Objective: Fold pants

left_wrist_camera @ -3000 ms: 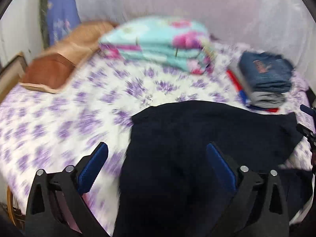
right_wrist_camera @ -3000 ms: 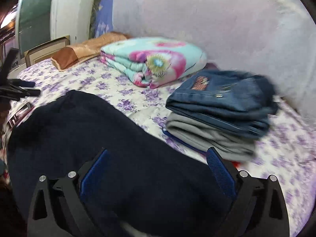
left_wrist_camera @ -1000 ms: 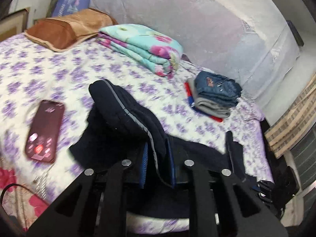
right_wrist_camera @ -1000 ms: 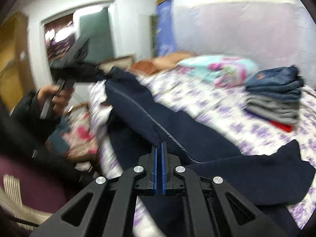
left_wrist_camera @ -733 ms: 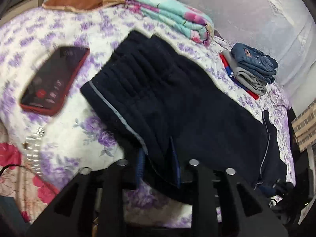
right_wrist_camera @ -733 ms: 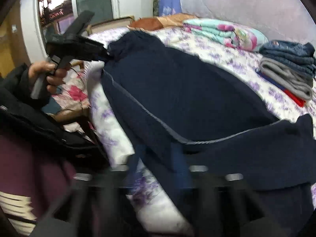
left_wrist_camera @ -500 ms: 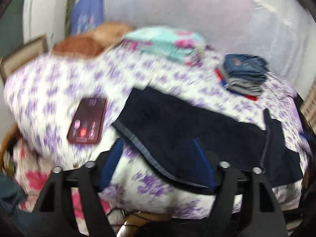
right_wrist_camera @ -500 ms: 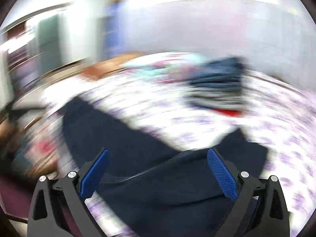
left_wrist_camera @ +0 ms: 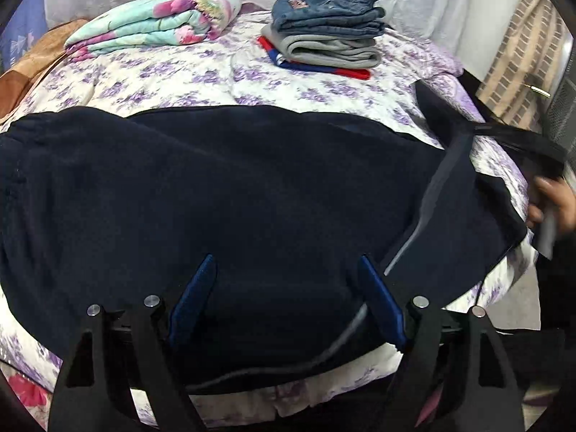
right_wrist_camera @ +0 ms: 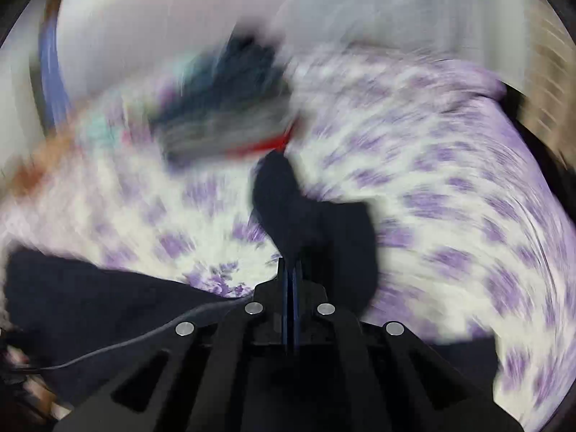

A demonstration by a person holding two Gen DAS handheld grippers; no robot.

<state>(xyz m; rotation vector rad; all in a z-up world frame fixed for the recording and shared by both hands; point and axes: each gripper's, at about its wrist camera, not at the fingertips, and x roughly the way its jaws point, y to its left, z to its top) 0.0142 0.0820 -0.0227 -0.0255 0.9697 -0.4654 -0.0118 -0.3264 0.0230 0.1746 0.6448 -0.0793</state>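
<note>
Pants: dark navy pants (left_wrist_camera: 252, 194) lie spread across the near half of the bed (left_wrist_camera: 223, 75), one end hanging over the near edge; a pale seam stripe runs along that end.
Bed: white sheet with purple flowers; bare sheet shows behind the pants and on the far right side.
Stacks: a folded floral blanket (left_wrist_camera: 154, 18) and a pile of folded jeans (left_wrist_camera: 327, 18) on grey and red clothes sit at the far side, well apart from the pants.
Pillow: a brown pillow (left_wrist_camera: 25, 68) at far left.
Room: pale wall behind the bed; a checked curtain at right.
Left hand-held gripper (left_wrist_camera: 286, 298): fingers spread wide, released, poised over the pants near the bed's front edge.
Right hand-held gripper (right_wrist_camera: 289, 288): fingers pressed together, clenched on a lifted fold of the pants; its view is heavily blurred.
</note>
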